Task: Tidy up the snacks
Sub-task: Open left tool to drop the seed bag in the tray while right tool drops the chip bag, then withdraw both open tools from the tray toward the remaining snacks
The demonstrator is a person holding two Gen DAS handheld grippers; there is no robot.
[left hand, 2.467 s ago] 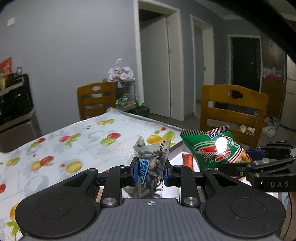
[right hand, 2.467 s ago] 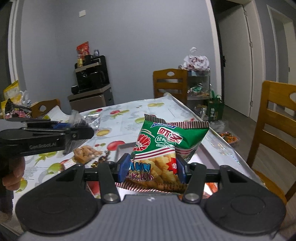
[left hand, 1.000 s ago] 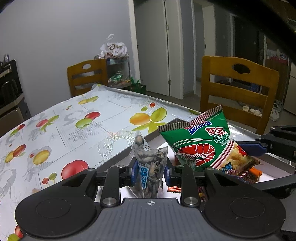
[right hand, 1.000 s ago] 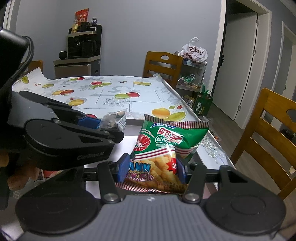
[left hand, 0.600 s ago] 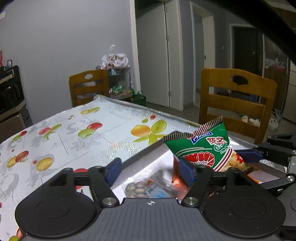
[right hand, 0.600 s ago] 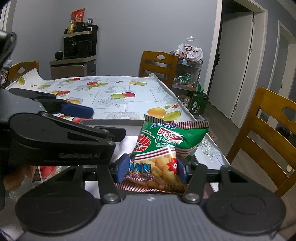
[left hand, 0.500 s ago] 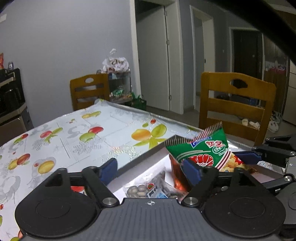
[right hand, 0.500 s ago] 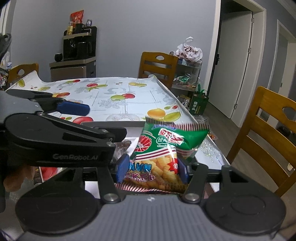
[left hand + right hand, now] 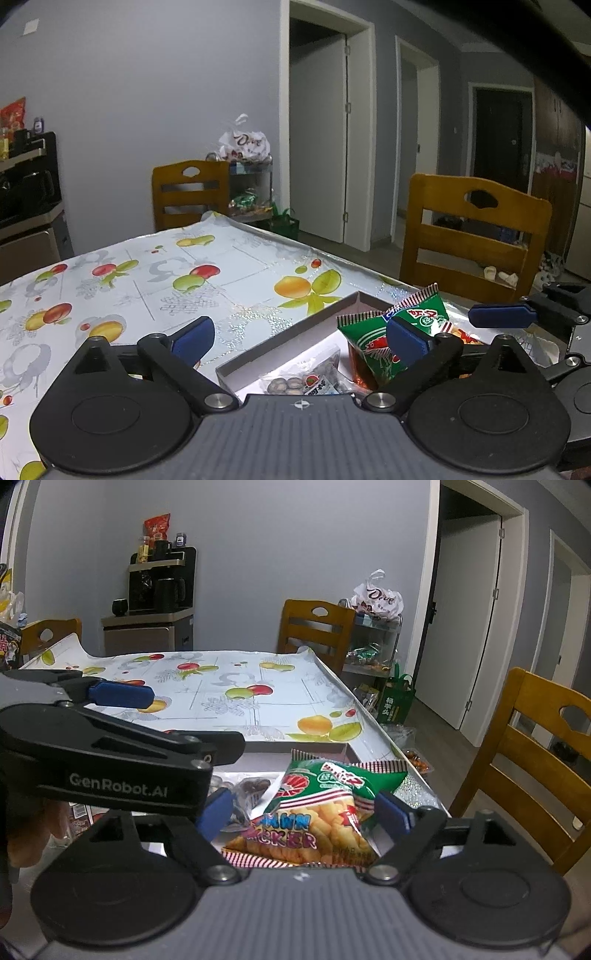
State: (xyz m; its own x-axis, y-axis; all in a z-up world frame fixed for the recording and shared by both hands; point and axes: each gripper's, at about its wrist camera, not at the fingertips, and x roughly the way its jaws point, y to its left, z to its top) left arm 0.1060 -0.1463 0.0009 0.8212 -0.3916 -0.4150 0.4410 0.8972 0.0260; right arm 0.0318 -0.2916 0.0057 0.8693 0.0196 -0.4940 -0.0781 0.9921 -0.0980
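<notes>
Both grippers were hanging over the shallow white cardboard box (image 9: 280,341) at the corner of the table with the fruit-print plastic cloth (image 9: 155,280), each tipped a bit downward. The left gripper (image 9: 301,338) had its blue-padded jaws spread wide and still opening, nothing pinched between them. The right gripper (image 9: 308,814) was opening too; the green prawn cracker bag (image 9: 325,805) sat between its blue pads but they'd come off its sides, so it was lying loose in the box.

The left wrist view showed the clear packet of dark sunflower seeds (image 9: 306,376) flat on the box floor, just left of the cracker bag (image 9: 373,339), plus the right gripper's blue fingertips (image 9: 498,315) off to the right. The right wrist view only caught a bit of that seed packet (image 9: 251,788) behind the left gripper's black body, and a hand (image 9: 33,830) holding it.

Compared with a second back: the seeds were clamped upright in the left jaws then, and the cracker bag was squeezed upright in the right. Both got dropped in.
</notes>
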